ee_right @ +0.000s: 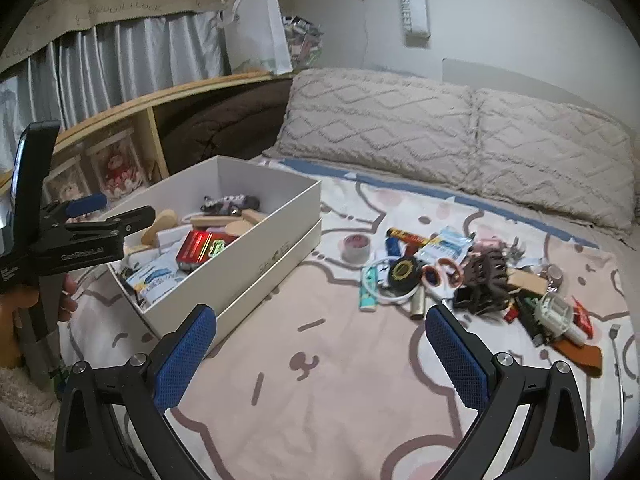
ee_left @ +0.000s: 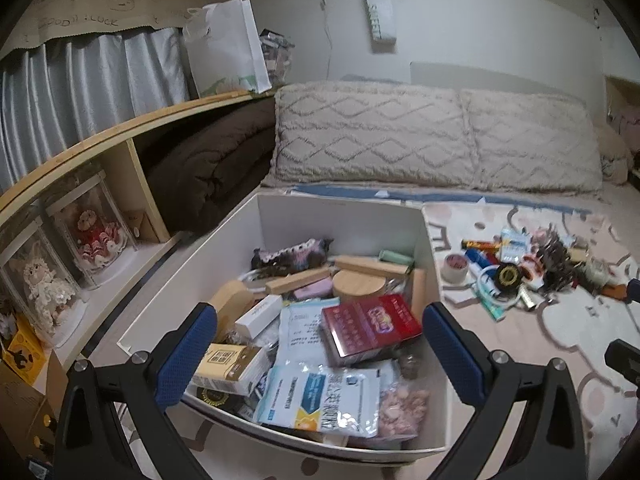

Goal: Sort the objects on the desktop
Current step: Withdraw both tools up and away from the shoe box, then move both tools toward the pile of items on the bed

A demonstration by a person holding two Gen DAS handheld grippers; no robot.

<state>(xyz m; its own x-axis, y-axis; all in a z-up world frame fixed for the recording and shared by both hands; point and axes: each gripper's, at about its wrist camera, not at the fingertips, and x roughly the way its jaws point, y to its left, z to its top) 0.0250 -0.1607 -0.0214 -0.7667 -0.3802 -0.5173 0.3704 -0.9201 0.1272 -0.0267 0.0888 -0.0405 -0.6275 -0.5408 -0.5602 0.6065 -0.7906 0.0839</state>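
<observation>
Left gripper (ee_left: 320,354): blue-padded fingers (ee_left: 188,356) spread wide, nothing between them, poised over the near end of the white box (ee_left: 344,216). Also seen from the side at the left edge of the right wrist view (ee_right: 86,216), held in a hand (ee_right: 66,294).

Right gripper (ee_right: 320,354): fingers (ee_right: 460,360) likewise wide apart and empty, above bare bedspread (ee_right: 320,360), pink with cartoon outlines.

White box: open-topped, on the bed, left of the loose pile. Contents, heaped: red packet (ee_left: 370,328), white-and-blue sachets (ee_left: 320,400), yellow carton (ee_left: 228,364), small white carton (ee_left: 258,314), round wooden lid (ee_left: 358,284), wooden blocks (ee_left: 296,280), green roll (ee_left: 396,257), crocheted dark pouch (ee_left: 294,256) at the far end, bag of pink pieces (ee_left: 402,408) in the near right corner.

Loose pile on the bedspread, right of the box, apart from it: tape roll (ee_right: 356,246) nearest the box, black round tin (ee_right: 404,272), orange-handled scissors (ee_right: 442,274), brown hair claw (ee_right: 486,280), blue-and-white packet (ee_right: 444,246), teal tube (ee_right: 368,292), clear plastic cup (ee_right: 556,312), tan leather strap (ee_right: 580,354). Remaining small items too tangled to tell apart.

Behind: two tufted beige pillows (ee_right: 460,132) against the wall; brown quilt (ee_left: 208,168) in the shelf recess; boxed dolls (ee_left: 92,228) in the shelf; white paper bag (ee_left: 228,46) on top of it.
</observation>
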